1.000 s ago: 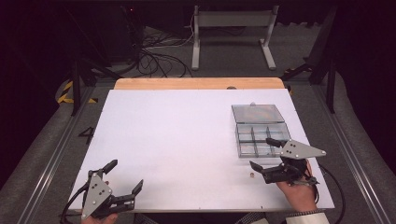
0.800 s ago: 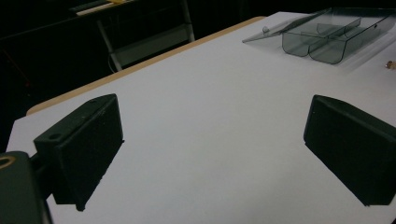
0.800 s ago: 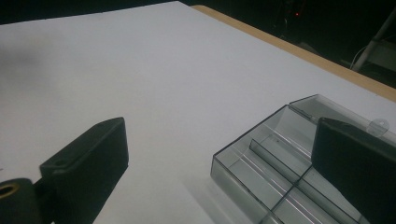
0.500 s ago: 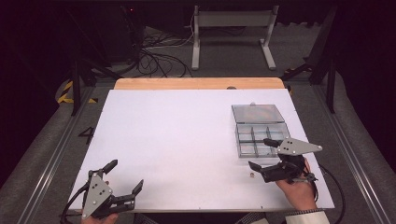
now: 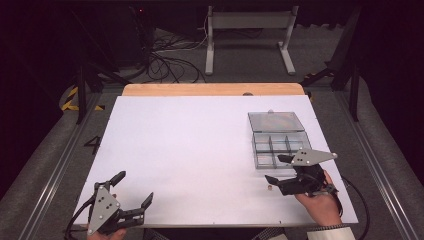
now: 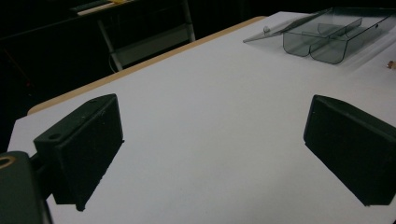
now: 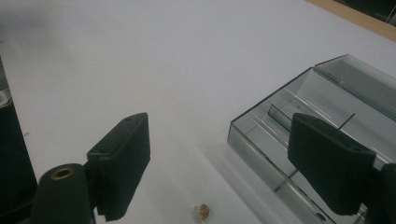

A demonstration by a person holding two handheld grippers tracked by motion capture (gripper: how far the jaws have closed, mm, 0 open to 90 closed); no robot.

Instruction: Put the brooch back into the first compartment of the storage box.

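The right gripper, jaws just closing yet apart with nothing pinched, hangs at lower right over one small bead on the tabletop beside one clear box. Closing off-centre could flick the bead away. The left gripper sits open, lower left. Two grippers.
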